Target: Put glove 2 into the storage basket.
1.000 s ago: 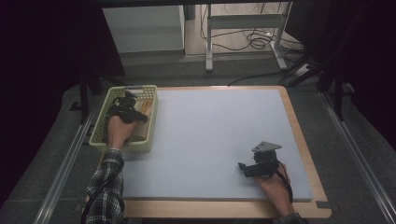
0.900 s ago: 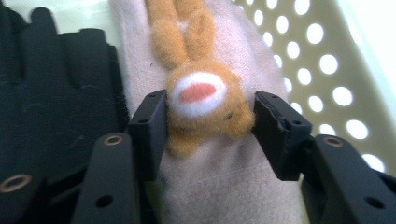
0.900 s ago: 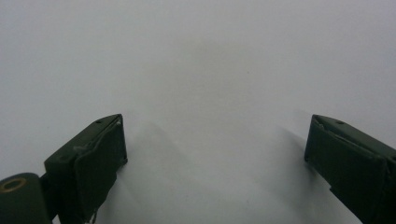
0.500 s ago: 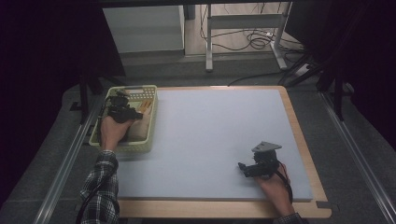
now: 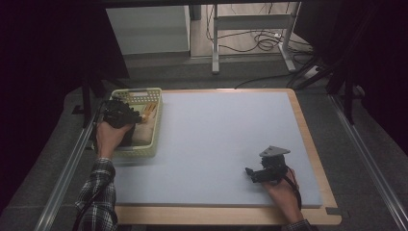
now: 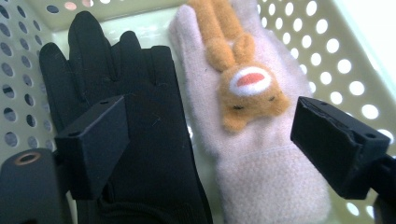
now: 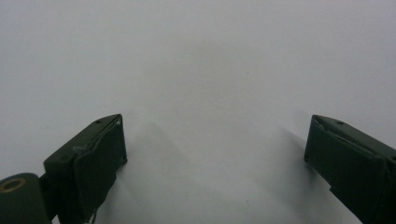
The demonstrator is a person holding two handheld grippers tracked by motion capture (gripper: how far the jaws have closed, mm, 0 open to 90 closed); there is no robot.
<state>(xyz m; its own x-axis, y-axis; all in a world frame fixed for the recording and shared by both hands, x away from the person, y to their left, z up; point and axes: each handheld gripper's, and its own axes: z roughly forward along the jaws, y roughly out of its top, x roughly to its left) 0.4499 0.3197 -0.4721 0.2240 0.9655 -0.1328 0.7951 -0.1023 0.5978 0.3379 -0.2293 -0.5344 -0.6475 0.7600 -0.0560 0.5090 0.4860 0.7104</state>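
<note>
at the near edge of the counter [image 5: 308, 144], on the person's right, the right hand [image 5: 281, 190] is resting on the pale blue-grey mat [image 5: 221, 144] and holding the right gripper [image 5: 251, 173], which is pointing leftward across the mat. a grey three-cornered plate [image 5: 274, 151] is sitting on top of it. in the right gripper view its jaws are standing wide apart over bare mat, with nothing lying between them.

further in on the left side, a plaid sleeve [image 5: 96, 197] is leading up to the left hand [image 5: 109, 137], which is holding the left gripper [image 5: 139, 117] over a pale yellow-green perforated basket [image 5: 149, 144]. the basket is sitting at the left edge of the mat, towards the far corner. in the left gripper view the jaws are spread wide open just above the basket's contents, gripping nothing. a black glove [image 6: 140, 158] is lying flat on the basket floor with its fingers pointing away, under the left jaw. just beside it, touching along its edge, a pink fleece mitten [image 6: 271, 182] is lying the same way, carrying an orange plush animal face [image 6: 250, 91] with a white muzzle patch and long ears. the mitten is lying mostly in the gap between the jaws, reaching towards the right one.

beyond the counter, metal frame legs [image 5: 214, 43] and loose cables [image 5: 255, 41] are lying on the floor.
</note>
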